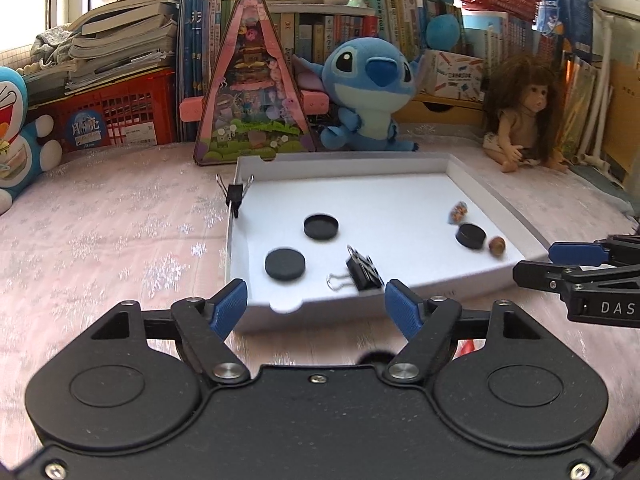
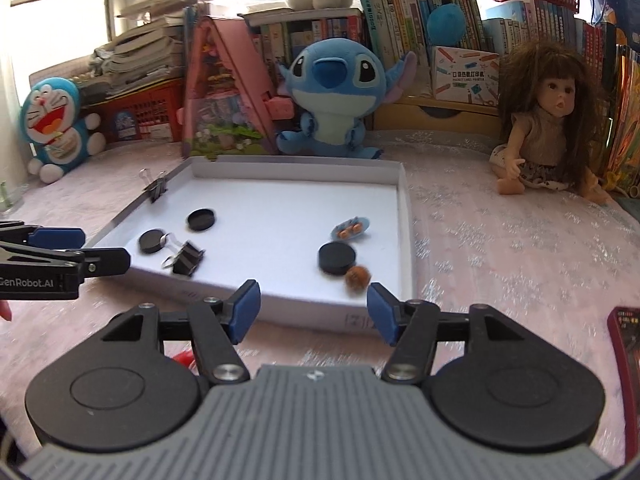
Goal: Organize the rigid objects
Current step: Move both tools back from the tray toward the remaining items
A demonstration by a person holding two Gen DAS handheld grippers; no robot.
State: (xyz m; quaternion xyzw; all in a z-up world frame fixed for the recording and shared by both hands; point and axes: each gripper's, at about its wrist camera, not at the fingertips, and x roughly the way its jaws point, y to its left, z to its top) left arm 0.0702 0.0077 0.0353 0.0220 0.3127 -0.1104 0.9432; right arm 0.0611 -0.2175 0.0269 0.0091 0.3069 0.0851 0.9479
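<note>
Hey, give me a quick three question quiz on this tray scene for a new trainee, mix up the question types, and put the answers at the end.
1. How many black discs lie in the white tray?
2. True or false: one binder clip is clamped on the tray's wall.
3. The small brown ball lies nearest: A) a black disc B) the doll C) the loose binder clip.

Key: 1. three; 2. true; 3. A
</note>
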